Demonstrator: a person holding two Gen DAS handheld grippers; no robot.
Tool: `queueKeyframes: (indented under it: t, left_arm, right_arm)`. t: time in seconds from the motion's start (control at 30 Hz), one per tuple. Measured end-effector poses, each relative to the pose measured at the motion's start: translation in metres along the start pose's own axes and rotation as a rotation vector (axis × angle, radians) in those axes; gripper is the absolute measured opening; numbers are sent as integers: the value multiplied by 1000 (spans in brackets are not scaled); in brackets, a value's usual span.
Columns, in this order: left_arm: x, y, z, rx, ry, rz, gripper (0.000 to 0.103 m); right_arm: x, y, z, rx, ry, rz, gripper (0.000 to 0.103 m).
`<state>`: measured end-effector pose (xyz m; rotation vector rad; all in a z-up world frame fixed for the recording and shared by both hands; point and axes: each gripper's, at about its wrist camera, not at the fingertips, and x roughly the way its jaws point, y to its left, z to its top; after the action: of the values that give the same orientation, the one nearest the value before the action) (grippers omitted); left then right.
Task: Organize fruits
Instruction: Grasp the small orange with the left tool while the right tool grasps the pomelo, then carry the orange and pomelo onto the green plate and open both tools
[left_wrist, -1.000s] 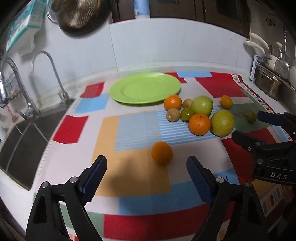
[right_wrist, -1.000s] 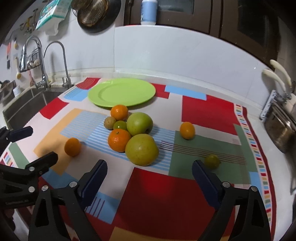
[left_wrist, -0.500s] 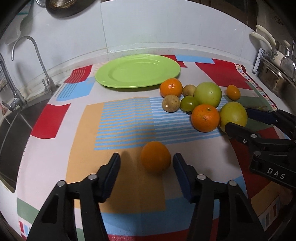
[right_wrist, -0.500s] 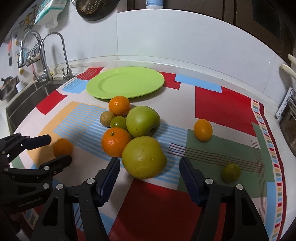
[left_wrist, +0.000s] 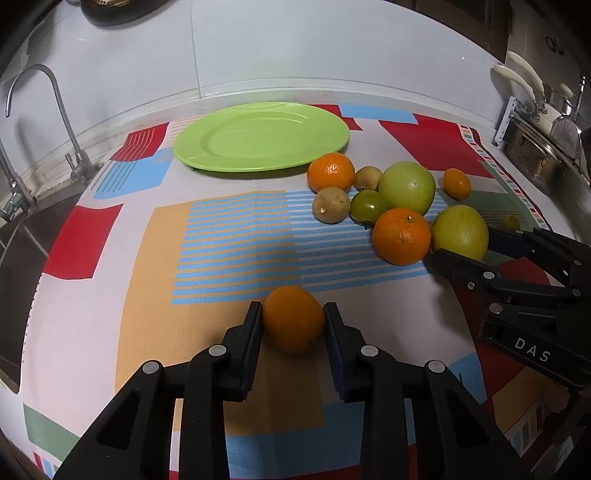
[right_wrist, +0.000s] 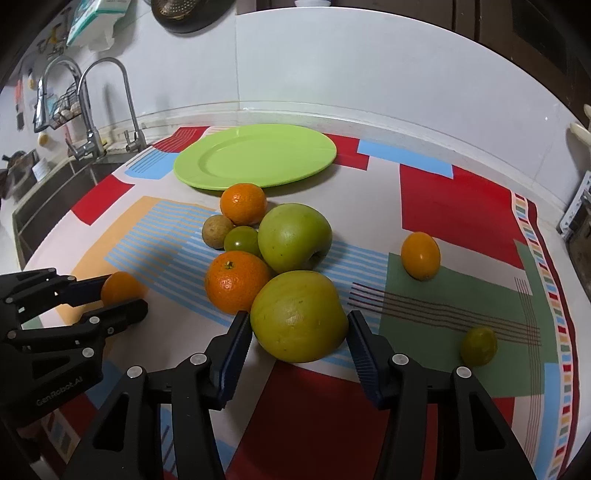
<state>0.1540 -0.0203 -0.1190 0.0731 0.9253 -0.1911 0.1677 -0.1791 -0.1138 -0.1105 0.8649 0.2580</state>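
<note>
- Left gripper (left_wrist: 293, 319), bottom center of left wrist view: both pads touch a small orange (left_wrist: 293, 319), clamped on it, fruit resting on the patterned cloth (left_wrist: 236, 236).
- Right gripper (right_wrist: 299, 332), bottom center of right wrist view: fingers either side of the big yellow-green apple (right_wrist: 299, 315), pads at its flanks w/ a thin gap on the right; not clearly squeezing.
- Mid frame: fruit cluster w/ orange (right_wrist: 236, 280), green apple (right_wrist: 293, 236), small green tomato (right_wrist: 242, 240).
- Right side: lone small orange (right_wrist: 421, 254), lime (right_wrist: 478, 346).
- Farther, upper center: green plate (right_wrist: 255, 157), no fruit on it.
</note>
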Motion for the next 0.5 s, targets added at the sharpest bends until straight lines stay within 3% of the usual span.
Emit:
queueKeyframes:
  t: [0.5]
  left_arm:
    - [-42,17,32,86,-119,-67,32]
  right_arm:
    - [-47,20,21,76,-88,-33,53]
